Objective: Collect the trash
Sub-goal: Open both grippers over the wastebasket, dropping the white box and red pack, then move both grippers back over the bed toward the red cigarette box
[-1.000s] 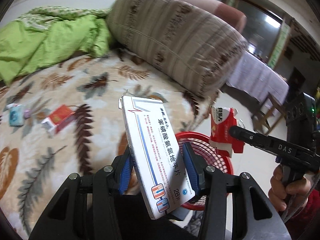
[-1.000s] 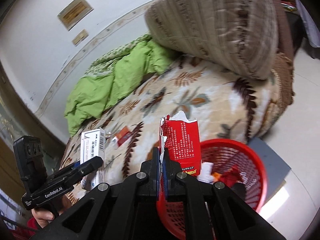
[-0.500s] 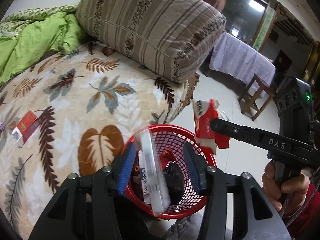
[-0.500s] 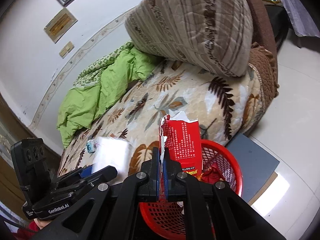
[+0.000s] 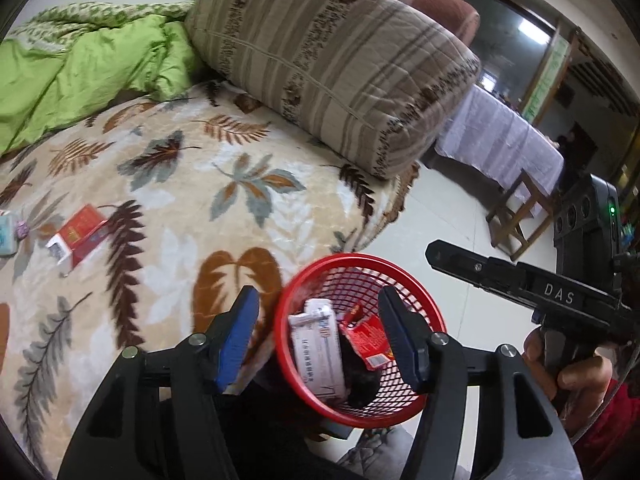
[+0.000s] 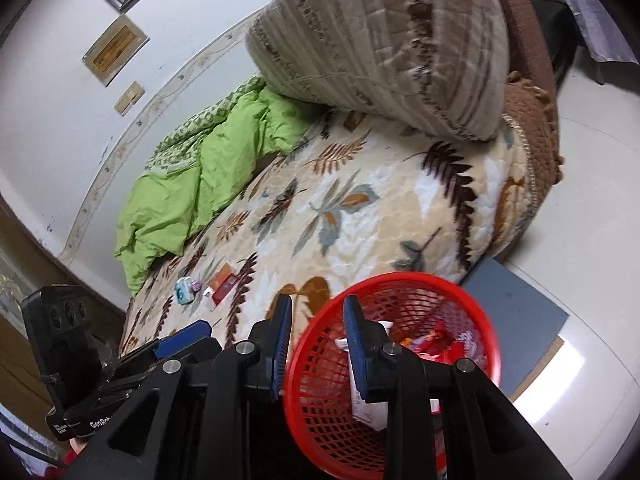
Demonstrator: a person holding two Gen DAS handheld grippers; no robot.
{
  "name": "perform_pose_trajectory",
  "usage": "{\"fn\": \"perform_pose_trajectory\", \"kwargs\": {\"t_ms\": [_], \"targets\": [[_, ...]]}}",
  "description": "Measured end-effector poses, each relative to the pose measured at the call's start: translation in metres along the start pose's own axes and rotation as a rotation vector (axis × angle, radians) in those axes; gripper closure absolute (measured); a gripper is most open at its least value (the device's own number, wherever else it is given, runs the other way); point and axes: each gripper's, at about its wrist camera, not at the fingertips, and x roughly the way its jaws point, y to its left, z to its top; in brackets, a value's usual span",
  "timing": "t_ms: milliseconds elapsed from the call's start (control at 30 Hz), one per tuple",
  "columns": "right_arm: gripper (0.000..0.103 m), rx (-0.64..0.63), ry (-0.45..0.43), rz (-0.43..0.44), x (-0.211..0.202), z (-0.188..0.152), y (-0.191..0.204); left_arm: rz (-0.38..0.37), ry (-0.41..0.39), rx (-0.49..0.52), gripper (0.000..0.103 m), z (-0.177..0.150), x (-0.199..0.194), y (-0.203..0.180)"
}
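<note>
A red mesh basket [image 5: 430, 320] [image 6: 472, 304] stands on the floor by the bed's edge. Inside it lie a white medicine box [image 5: 318, 350] and a torn red carton [image 5: 370, 338]. My left gripper [image 5: 316, 332] hangs over the basket, its jaws opening with nothing held between them. My right gripper [image 6: 316, 340] is also over the basket's near rim, its jaws opening and empty. On the leaf-patterned blanket [image 5: 180, 208] a red and white box [image 5: 78, 236] [image 6: 222, 280] and a small teal packet [image 5: 7, 234] [image 6: 184, 290] still lie.
A large striped pillow [image 5: 328, 56] and a green quilt [image 5: 80, 76] lie at the back of the bed. A grey mat [image 6: 516, 308] lies on the floor by the basket. A covered table [image 5: 504, 140] and a wooden stool [image 5: 520, 212] stand further off.
The left gripper swung over the basket and let go of the white medicine box, which dropped in. The right gripper opened and the red carton fell into the basket.
</note>
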Motion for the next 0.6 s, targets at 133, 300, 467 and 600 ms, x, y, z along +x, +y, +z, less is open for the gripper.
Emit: {"fn": "perform_pose_trajectory", "kwargs": {"t_ms": [133,300,467,600], "targets": [[0.070,-0.027,0.029,0.039,0.018,-0.002,0.021,0.046,-0.031,-0.037,0.042,-0.001,-0.016,0.022],[0.070,-0.081,0.062,0.065,0.040,-0.005,0.048,0.160,-0.081,-0.082,0.041,-0.005,-0.039,0.054],[0.065,-0.117,0.093,0.074,0.059,-0.009,0.067,0.320,-0.127,-0.107,0.040,-0.010,-0.060,0.088],[0.065,-0.145,0.123,0.078,0.072,-0.015,0.081,0.400,-0.140,-0.145,0.039,-0.016,-0.072,0.111]]}}
